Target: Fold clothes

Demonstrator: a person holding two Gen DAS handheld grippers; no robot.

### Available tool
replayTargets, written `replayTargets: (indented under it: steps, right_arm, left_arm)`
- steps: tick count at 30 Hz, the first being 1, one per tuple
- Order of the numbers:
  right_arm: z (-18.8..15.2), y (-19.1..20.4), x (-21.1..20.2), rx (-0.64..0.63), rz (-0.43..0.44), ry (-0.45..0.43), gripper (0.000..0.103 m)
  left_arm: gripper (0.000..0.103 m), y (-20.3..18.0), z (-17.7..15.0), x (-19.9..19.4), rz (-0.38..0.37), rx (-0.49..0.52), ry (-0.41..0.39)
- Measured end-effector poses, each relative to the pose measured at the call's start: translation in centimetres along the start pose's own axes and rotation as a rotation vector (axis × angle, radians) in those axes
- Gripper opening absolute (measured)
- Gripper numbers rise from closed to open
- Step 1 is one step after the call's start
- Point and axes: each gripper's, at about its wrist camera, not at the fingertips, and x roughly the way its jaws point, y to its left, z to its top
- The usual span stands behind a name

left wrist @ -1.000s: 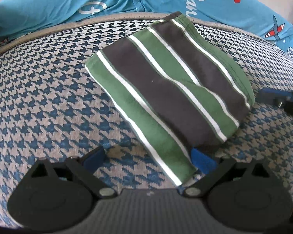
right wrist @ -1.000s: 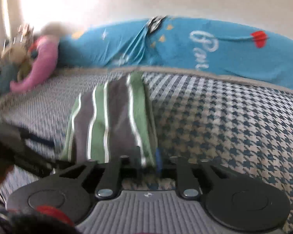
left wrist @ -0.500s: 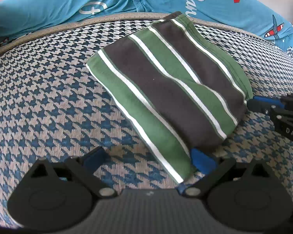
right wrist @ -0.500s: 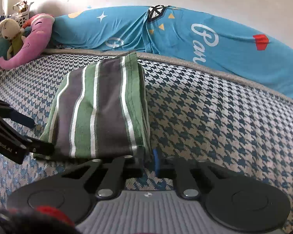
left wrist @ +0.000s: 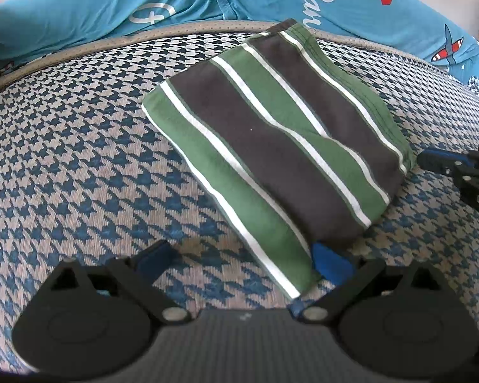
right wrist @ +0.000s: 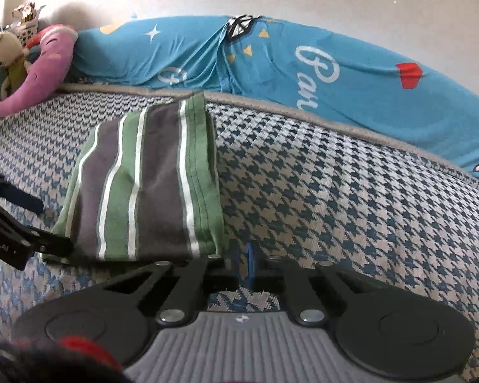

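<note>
1. Lying folded on the houndstooth mattress (left wrist: 79,159), the striped garment (left wrist: 271,146) is a compact green, dark and white rectangle; its far end reaches the mattress's piped edge, just short of the blue bedding (right wrist: 335,73) heaped against the wall.
2. Left gripper (left wrist: 239,261): jaws spread wide; the blue pad (left wrist: 330,260) on one side sits tucked at the garment's near corner, the other pad rests on bare mattress, well apart; nothing pinched; judged released, the hold no longer needed once the fold lay flat.
3. Right gripper (right wrist: 244,266): jaws drawn together, blue pads nearly touching, just beside the garment's near hem corner; whether a sliver of cloth is caught between them, cannot tell; the hem looks to lie free.
4. Both tools sit low at adjacent corners of the bundle; likely placed so to square or steady the edges.
5. Stripes run straight, edges mostly aligned, slight bulge along the hemmed side; judged: fold of this piece near complete.
6. Risk: dragging a corner on withdrawal could open the layers.
7. Plush toys (right wrist: 32,63) at the far corner; not involved.
</note>
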Motion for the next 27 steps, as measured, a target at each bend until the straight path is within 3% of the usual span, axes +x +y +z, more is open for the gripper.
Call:
replayTargets:
  steps: [6, 10, 16, 22, 27]
  right_arm:
    - [0.3, -0.1, -0.2, 0.064, 0.083, -0.005, 0.007]
    - [-0.5, 0.1, 2.9, 0.049, -0.064, 0.137, 0.007]
    - [0.3, -1.2, 1.9, 0.144, -0.082, 0.055, 0.014]
    - [1.4, -1.4, 1.0, 0.186, 0.008, 0.023, 0.017]
    - [3.3, -2.2, 0.6, 0.209, 0.074, -0.02, 0.031]
  left_arm:
    - [0.099, 2.0, 0.1, -0.5, -0.074, -0.105, -0.006]
    - [0.099, 3.6, 0.3, 0.0, -0.079, -0.122, -0.003]
    - [0.103, 3.8, 2.0, 1.0, -0.105, -0.191, -0.008]
    - [0.103, 5.5, 3.2, 1.6, -0.12, -0.257, -0.019]
    - [0.103, 5.6, 3.9, 2.1, -0.113, -0.278, -0.018]
